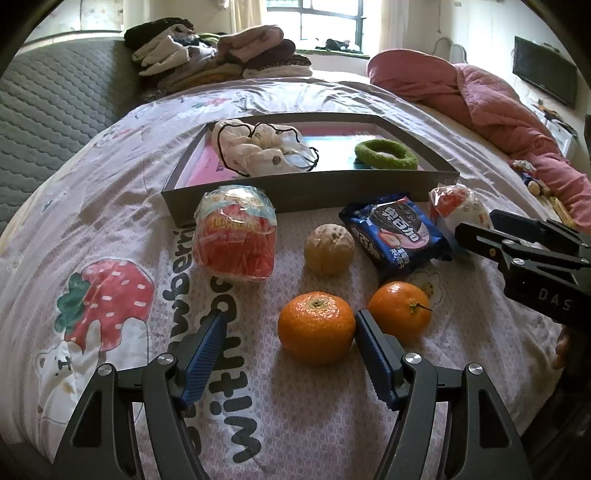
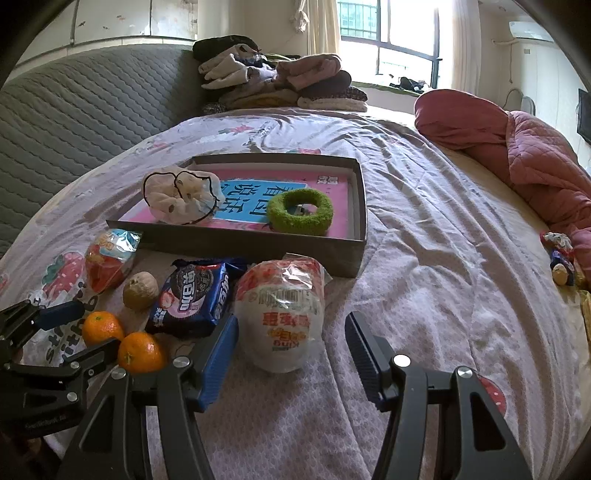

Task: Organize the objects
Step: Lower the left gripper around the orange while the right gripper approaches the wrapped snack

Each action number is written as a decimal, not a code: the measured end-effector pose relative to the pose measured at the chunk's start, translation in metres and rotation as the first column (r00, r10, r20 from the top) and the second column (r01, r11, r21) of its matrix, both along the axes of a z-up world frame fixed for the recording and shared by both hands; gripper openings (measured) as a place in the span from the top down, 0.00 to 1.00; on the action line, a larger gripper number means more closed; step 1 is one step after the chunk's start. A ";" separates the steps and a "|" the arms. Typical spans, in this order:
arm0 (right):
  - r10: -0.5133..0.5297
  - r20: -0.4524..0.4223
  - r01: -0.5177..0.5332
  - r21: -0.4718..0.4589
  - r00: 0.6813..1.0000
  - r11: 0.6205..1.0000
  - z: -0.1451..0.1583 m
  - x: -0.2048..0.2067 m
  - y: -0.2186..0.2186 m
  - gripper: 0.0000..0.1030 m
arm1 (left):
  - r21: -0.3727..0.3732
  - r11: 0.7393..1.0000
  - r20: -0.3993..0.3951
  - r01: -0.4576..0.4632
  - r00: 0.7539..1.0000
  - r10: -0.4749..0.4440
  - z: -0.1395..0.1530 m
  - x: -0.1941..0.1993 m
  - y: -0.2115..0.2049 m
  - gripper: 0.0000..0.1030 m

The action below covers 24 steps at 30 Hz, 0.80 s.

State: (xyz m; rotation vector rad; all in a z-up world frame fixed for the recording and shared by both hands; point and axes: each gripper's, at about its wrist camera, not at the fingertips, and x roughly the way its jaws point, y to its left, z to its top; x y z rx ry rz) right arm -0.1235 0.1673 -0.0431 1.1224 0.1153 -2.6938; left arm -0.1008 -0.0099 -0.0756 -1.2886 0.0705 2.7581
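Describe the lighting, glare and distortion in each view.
Left wrist view: the window blows out white, plastic on the red noodle cup glints, fisheye bows the tray. Right wrist view: the window overexposes, the white noodle cup wrap glares, corners vignette black.

On the bed (image 1: 369,424), the tray (image 1: 295,188) lies far, holding a cloth bundle (image 1: 258,151) left and a ring (image 1: 386,155) right. Near it sit two wrapped cups (image 1: 236,236) (image 2: 282,314), a walnut (image 1: 328,249) and cookie pack (image 1: 395,232) between; two oranges (image 1: 316,326) (image 1: 399,312) lie nearest.
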 end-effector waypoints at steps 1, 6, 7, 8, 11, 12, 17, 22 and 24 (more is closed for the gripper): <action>0.000 0.000 0.000 -0.001 1.000 1.000 0.000 -0.001 0.000 0.42 | 0.000 1.000 0.001 -0.002 1.000 0.002 0.000 -0.001 0.000 0.30; 0.003 0.008 -0.003 -0.009 1.000 1.000 -0.003 -0.007 -0.001 0.42 | 0.002 1.000 0.002 -0.005 1.000 0.005 -0.001 -0.005 0.001 0.30; 0.004 0.008 -0.004 -0.009 1.000 1.000 -0.003 -0.008 -0.002 0.42 | 0.000 1.000 0.001 -0.006 1.000 0.006 -0.001 -0.006 0.001 0.30; 0.005 0.010 -0.005 -0.009 1.000 1.000 -0.004 -0.008 -0.003 0.42 | -0.001 1.000 0.000 -0.006 1.000 0.006 -0.002 -0.007 0.001 0.30; 0.010 0.017 -0.010 -0.010 1.000 1.000 -0.007 -0.012 -0.005 0.42 | 0.009 1.000 0.003 -0.010 1.000 0.009 -0.003 -0.010 0.001 0.30; 0.012 0.019 -0.011 -0.012 1.000 1.000 -0.007 -0.012 -0.005 0.42 | 0.014 1.000 0.004 -0.012 1.000 0.012 -0.003 -0.011 0.000 0.30; 0.016 0.019 -0.016 -0.022 1.000 1.000 -0.009 -0.015 -0.005 0.42 | 0.021 1.000 0.001 -0.013 1.000 0.013 -0.004 -0.012 0.000 0.30; 0.016 0.021 -0.015 -0.051 1.000 0.999 -0.011 -0.015 -0.003 0.42 | 0.023 1.000 -0.003 -0.012 1.000 0.012 -0.004 -0.013 0.001 0.30; 0.016 0.013 -0.016 -0.050 1.000 0.999 -0.010 -0.015 -0.003 0.42 | 0.025 1.000 -0.005 -0.012 1.000 0.013 -0.004 -0.014 0.001 0.30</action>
